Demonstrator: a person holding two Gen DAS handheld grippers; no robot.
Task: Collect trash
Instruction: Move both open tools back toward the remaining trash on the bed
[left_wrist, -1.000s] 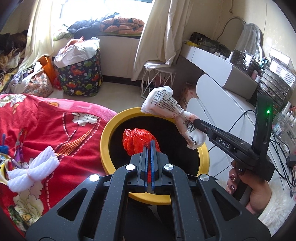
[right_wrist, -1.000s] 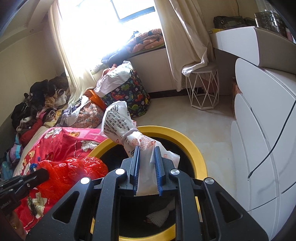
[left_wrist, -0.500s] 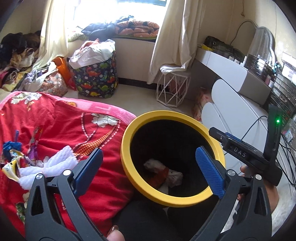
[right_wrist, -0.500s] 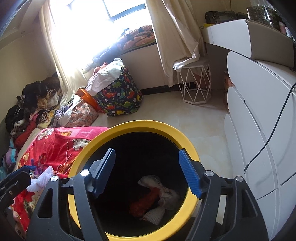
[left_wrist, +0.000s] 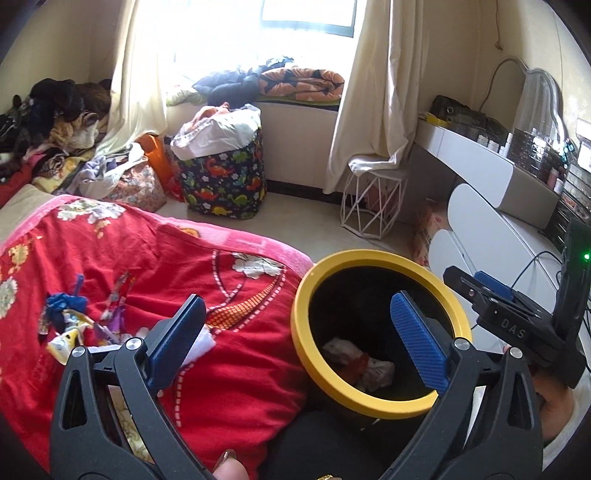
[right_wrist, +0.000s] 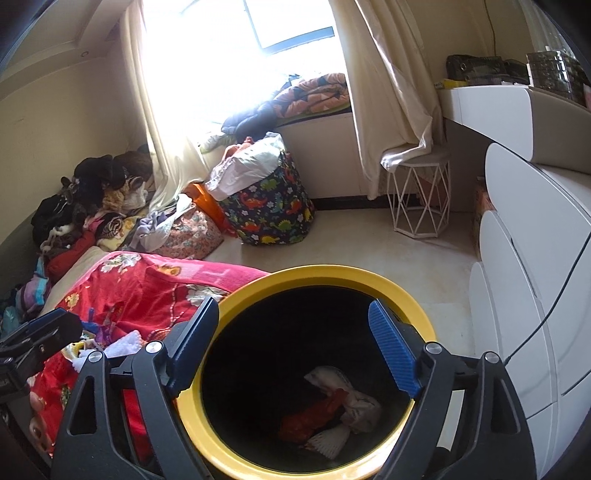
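A black bin with a yellow rim (left_wrist: 334, 266) (right_wrist: 340, 275) stands beside the bed. At its bottom lie a red plastic bag (right_wrist: 314, 417) (left_wrist: 356, 367) and white printed wrappers (right_wrist: 356, 404) (left_wrist: 341, 347). My left gripper (left_wrist: 299, 339) is open and empty, straddling the bin's left rim and the red blanket. My right gripper (right_wrist: 291, 349) hangs over the bin mouth, its jaws still opening with nothing between them; it also shows at the right of the left wrist view (left_wrist: 480, 291). Small trash (left_wrist: 68, 332) and a white foam piece (right_wrist: 123, 341) lie on the blanket.
A red floral blanket (left_wrist: 129, 266) covers the bed left of the bin. White drawers (right_wrist: 535, 295) with a black cable stand close on the right. A dinosaur-print basket (left_wrist: 221, 177), a white wire stool (left_wrist: 369, 203) and piled clothes (right_wrist: 85, 203) sit farther off.
Both grippers opened and dropped their loads: the red bag and the white wrapper now lie at the bin's bottom. Both hands drew back and rose a little; the left view swung left.
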